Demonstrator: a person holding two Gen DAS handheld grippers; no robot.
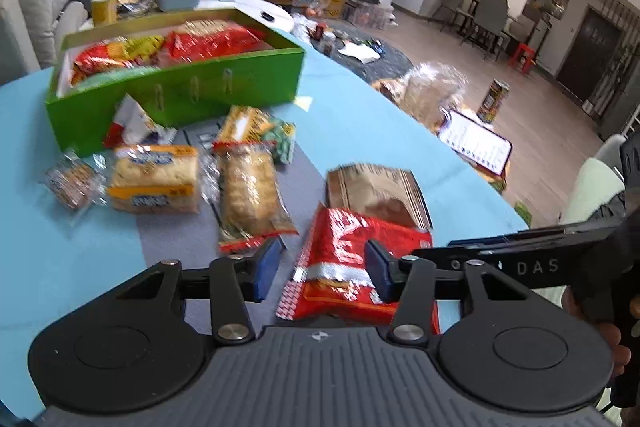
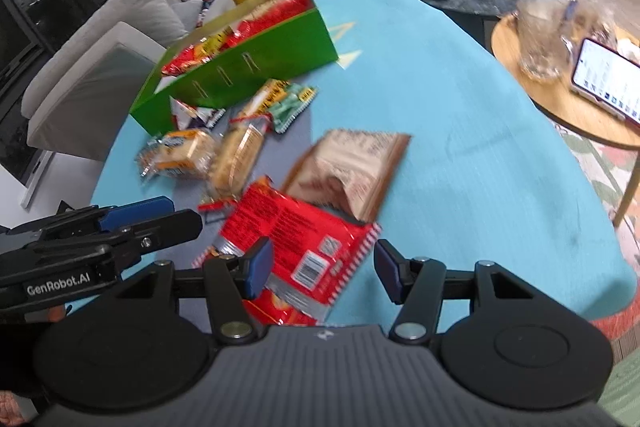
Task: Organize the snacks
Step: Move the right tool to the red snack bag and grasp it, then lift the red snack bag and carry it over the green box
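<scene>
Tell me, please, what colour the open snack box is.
Bright green box, clearest in the left wrist view.

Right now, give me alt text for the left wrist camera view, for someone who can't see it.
The left gripper hangs low over a red snack packet on a blue tablecloth, its blue pads either side of the packet. Beyond it lie a brown paper bag and several wrapped breads, and farther back stands a green box already holding snacks.
</scene>
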